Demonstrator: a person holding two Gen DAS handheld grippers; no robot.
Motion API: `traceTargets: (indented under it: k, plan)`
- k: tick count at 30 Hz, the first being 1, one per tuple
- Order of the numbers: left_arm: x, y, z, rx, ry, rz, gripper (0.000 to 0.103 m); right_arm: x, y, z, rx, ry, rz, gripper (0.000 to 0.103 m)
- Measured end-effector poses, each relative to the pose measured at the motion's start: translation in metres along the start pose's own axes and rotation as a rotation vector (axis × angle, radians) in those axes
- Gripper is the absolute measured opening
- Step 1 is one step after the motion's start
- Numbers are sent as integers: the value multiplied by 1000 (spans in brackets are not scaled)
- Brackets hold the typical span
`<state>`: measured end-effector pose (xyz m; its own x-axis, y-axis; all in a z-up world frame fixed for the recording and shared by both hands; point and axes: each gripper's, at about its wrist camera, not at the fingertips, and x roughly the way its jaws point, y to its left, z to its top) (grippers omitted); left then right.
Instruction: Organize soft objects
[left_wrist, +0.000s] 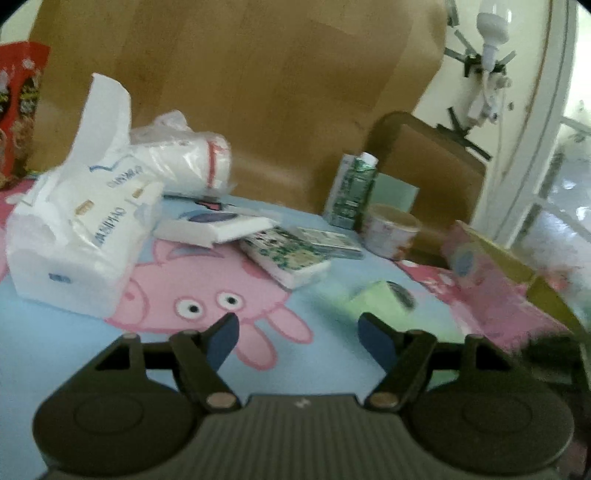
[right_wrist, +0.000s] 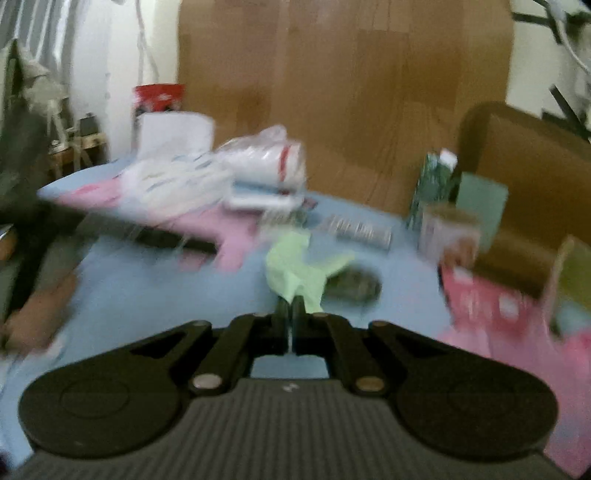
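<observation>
My left gripper (left_wrist: 297, 325) hangs open over the blue cartoon-pig mat (left_wrist: 207, 295) with nothing between its blue pads. To its left stands a large white tissue pack (left_wrist: 77, 236), and a plastic-wrapped white roll (left_wrist: 184, 158) lies behind that. Small flat tissue packs (left_wrist: 284, 254) lie at mid-mat. A light green soft packet (left_wrist: 380, 299) sits just beyond the right finger. In the blurred right wrist view my right gripper (right_wrist: 291, 306) is shut on a crumpled light green soft sheet (right_wrist: 295, 269), with a dark packet (right_wrist: 352, 284) beside it.
A green milk carton (left_wrist: 351, 188) and a paper cup (left_wrist: 391, 232) stand at the back right, before a brown cardboard box (left_wrist: 432, 166). A pink box (left_wrist: 491, 280) sits at the right edge. A big cardboard panel (left_wrist: 258, 92) closes off the back, and a red bag (left_wrist: 18, 103) stands far left.
</observation>
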<state>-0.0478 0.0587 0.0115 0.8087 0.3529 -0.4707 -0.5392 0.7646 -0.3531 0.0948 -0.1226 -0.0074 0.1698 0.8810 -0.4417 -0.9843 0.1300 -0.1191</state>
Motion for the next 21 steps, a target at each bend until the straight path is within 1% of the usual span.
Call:
traceTargets:
  k: [2, 4, 5, 6, 7, 8, 9, 11, 13, 14, 15, 16, 17, 18, 21]
  plan:
    - [0, -4, -1, 5, 17, -36, 73, -22, 6, -22, 24, 13, 19, 4]
    - [1, -11, -4, 10, 50, -83, 73, -36, 10, -40, 28, 22, 10, 9]
    - [1, -16, -6, 19, 65, -105, 73, -37, 11, -44, 32, 27, 4, 14]
    - [0, -21, -8, 27, 74, -120, 73, -40, 11, -48, 44, 36, 8, 32]
    - [-1, -26, -11, 35, 88, -136, 73, -43, 9, -51, 59, 38, 17, 43]
    - [-1, -32, -15, 40, 108, -157, 73, -44, 8, -52, 70, 28, 20, 57]
    - [0, -39, -18, 42, 125, -170, 73, -43, 6, -51, 77, 17, 24, 59]
    - [5, -51, -21, 59, 161, -179, 73, -38, 5, -47, 84, 13, 35, 59]
    - [9, -62, -24, 77, 163, -159, 73, -25, 5, -40, 92, 28, 45, 59]
    - [11, -67, -24, 80, 171, -164, 72, -19, 6, -38, 96, 40, 48, 58]
    - [13, -71, -25, 79, 182, -183, 66, -14, 3, -39, 102, 51, 51, 54]
    - [15, -76, -26, 79, 197, -210, 61, -10, 3, -39, 108, 49, 45, 46]
    - [17, -80, -26, 82, 221, -245, 42, -7, 3, -37, 107, 39, 43, 19]
    - [20, -83, -26, 71, 246, -284, 35, -4, 2, -35, 110, 37, 45, 13]
    - [25, -95, -21, 67, 257, -306, 35, -9, -5, -39, 162, 6, 44, 10]
